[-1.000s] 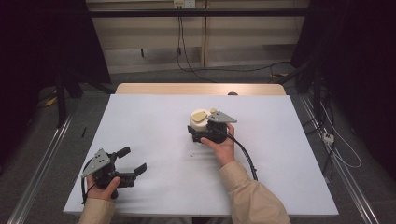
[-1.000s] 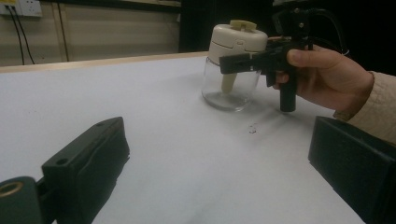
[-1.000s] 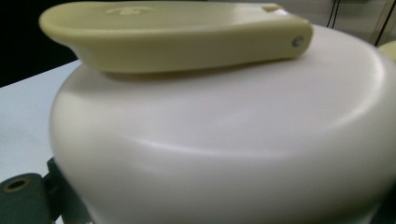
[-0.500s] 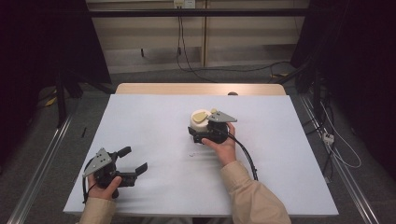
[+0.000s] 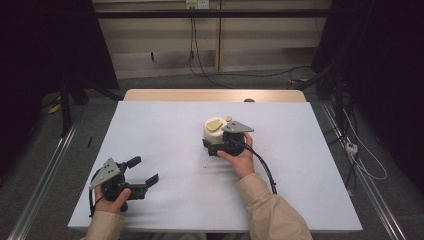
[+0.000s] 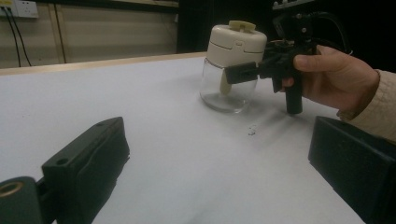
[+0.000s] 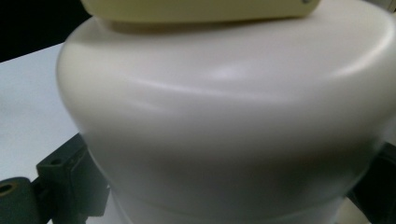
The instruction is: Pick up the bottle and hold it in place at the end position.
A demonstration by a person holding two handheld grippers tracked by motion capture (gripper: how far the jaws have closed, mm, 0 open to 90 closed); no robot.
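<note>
Glass jar [image 6: 229, 88] with cream lid [image 6: 236, 41] stands upright near table [image 5: 165, 130] middle. Right gripper [image 5: 220, 144] jaws around jar, one each side; firm squeeze, cannot tell. Left gripper [image 5: 141, 170] near front left corner, jaws wide open, empty.

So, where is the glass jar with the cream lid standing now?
In the high view the jar stands upright on the white table, slightly right of centre and toward the far edge. The right tool is closed around its glass body.
</note>
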